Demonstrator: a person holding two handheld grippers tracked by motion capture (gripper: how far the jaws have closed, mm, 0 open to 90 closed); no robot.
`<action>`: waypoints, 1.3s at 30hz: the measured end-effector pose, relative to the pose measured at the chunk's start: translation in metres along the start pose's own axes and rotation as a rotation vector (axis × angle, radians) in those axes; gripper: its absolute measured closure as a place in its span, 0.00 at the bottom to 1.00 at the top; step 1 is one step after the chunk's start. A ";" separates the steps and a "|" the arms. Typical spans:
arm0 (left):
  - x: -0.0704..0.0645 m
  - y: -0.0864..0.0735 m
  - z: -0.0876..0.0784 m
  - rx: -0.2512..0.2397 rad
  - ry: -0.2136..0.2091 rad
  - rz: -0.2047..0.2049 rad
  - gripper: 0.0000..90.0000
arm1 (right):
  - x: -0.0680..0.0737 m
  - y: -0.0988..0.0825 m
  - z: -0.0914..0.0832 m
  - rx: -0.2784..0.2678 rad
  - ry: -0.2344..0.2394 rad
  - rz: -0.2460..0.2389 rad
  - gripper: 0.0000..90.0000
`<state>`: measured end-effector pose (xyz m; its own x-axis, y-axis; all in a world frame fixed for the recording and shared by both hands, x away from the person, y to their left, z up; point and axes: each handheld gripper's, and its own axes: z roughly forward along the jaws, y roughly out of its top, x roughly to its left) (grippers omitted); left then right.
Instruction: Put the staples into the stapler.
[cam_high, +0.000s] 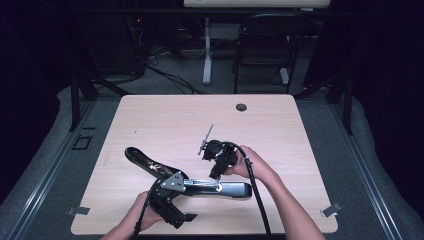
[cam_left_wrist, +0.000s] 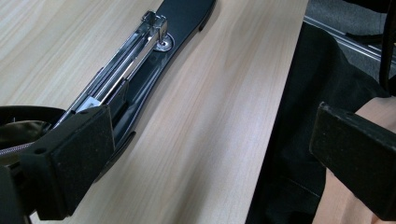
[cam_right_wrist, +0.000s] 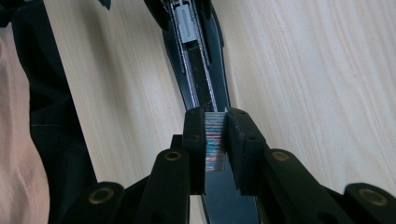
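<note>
Silvery staple strip (cam_right_wrist: 215, 140) above open stapler (cam_right_wrist: 198, 70).

Both forearms are bare. The left black two-jaw gripper (cam_high: 176, 212) carries a grey three-cornered plate (cam_high: 173, 181); the right black two-jaw gripper (cam_high: 216, 161) shows brass-coloured rivets and trails a black cable (cam_high: 256, 190).

From my high view, light falls from above onto the pale table (cam_high: 165, 120), while the frame's edges sink into near black. Shadows under my tools are soft and short. Both gripper views are bright but soft, blurring toward the bottom of the frame.
</note>
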<state>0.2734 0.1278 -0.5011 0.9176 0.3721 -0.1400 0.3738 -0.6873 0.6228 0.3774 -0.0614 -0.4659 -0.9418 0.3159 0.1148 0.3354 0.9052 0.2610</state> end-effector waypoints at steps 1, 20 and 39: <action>0.000 0.000 0.000 0.000 0.000 0.000 0.00 | 0.000 0.000 0.002 -0.006 0.004 -0.004 0.87; 0.002 0.000 0.001 0.001 -0.003 0.001 0.00 | 0.000 0.006 0.024 0.035 0.010 -0.106 0.87; 0.002 0.000 0.002 0.012 -0.001 0.001 0.00 | -0.001 0.006 0.035 0.047 0.014 -0.142 0.87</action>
<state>0.2755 0.1274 -0.5025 0.9181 0.3707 -0.1405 0.3745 -0.6951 0.6137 0.3795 -0.0460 -0.4977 -0.9792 0.1800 0.0936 0.1972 0.9530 0.2301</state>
